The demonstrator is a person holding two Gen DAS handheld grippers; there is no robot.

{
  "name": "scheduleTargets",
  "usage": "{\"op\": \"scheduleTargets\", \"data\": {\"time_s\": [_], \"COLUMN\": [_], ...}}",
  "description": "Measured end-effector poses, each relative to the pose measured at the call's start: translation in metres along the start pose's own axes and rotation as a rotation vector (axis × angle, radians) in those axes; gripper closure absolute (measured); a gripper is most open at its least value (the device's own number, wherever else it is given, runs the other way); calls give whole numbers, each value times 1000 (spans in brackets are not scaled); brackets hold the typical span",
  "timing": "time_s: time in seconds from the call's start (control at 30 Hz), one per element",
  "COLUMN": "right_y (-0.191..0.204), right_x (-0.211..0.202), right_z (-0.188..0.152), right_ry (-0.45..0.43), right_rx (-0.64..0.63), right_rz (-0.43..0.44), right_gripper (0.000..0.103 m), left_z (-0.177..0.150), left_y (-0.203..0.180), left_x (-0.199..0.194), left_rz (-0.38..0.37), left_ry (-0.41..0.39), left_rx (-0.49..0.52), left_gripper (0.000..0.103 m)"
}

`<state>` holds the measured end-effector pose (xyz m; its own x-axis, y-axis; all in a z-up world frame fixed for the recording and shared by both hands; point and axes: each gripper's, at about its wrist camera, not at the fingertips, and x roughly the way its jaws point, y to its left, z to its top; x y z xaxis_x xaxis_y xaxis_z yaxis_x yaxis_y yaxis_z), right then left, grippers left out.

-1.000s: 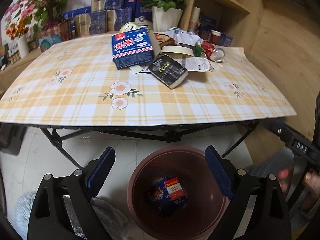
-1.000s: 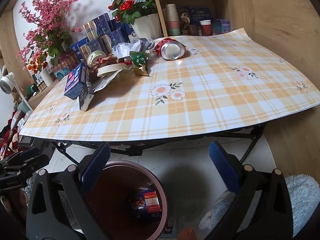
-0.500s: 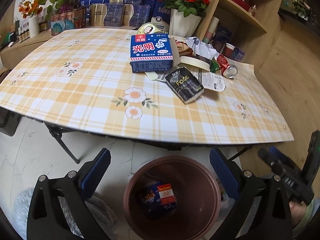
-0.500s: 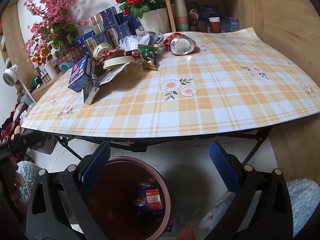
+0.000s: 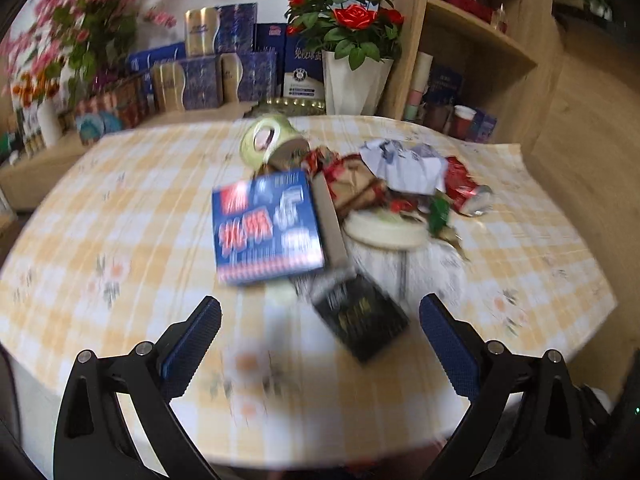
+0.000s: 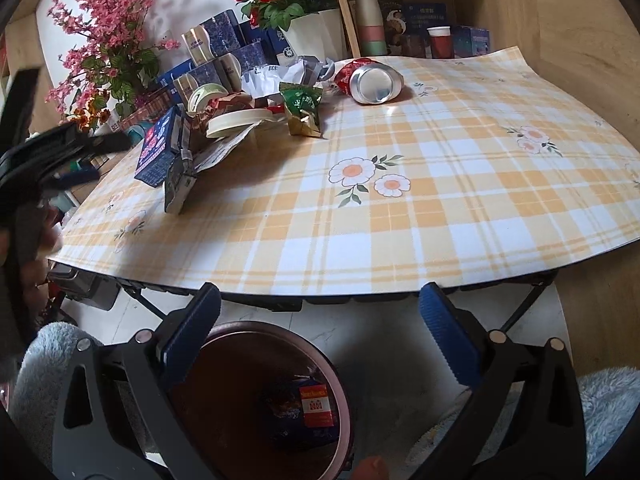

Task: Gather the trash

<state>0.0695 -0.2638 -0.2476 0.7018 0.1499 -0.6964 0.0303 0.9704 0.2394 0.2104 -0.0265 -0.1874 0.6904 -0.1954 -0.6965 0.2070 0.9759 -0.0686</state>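
The left gripper (image 5: 320, 320) hangs over the yellow plaid tablecloth (image 5: 120, 208), jaws spread wide and holding nothing. Just ahead of it, slightly right of centre, lies a flat black carton (image 5: 360, 322); beyond that sits a blue printed box (image 5: 266, 228), with a white round lid (image 5: 384, 232) and a crushed red can (image 5: 464, 190) further ahead to its right (all motion-blurred). The right gripper (image 6: 320, 308) is also wide open and empty, below the table edge, above a brown round plastic bin (image 6: 340, 400) holding 1 blue-and-red packet (image 6: 316, 404).
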Motion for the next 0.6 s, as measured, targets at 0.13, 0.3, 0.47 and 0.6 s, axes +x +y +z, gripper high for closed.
{"op": "scheduleTargets", "data": {"time_s": [0.13,0.3,0.47,0.6], "right_y": [-2,-3,-10,-10], "right_x": [-3,-8,-3,-2], "right_z": [5,14,16,16], "right_ry": [-20,-67,-58,-59], "right_rx": [24,18,38,45], "right_rz": [10,14,19,22], "right_gripper": [5,5,5,5], "left_z": [26,43,49,51], "left_y": [3,14,23,30], "left_x": [38,70,82,88], "left_rz": [79,120,146,168], "left_ry": [26,64,77,79], "left_rx": [-22,-60,-96,-113], "left_gripper": [6,6,6,6]}}
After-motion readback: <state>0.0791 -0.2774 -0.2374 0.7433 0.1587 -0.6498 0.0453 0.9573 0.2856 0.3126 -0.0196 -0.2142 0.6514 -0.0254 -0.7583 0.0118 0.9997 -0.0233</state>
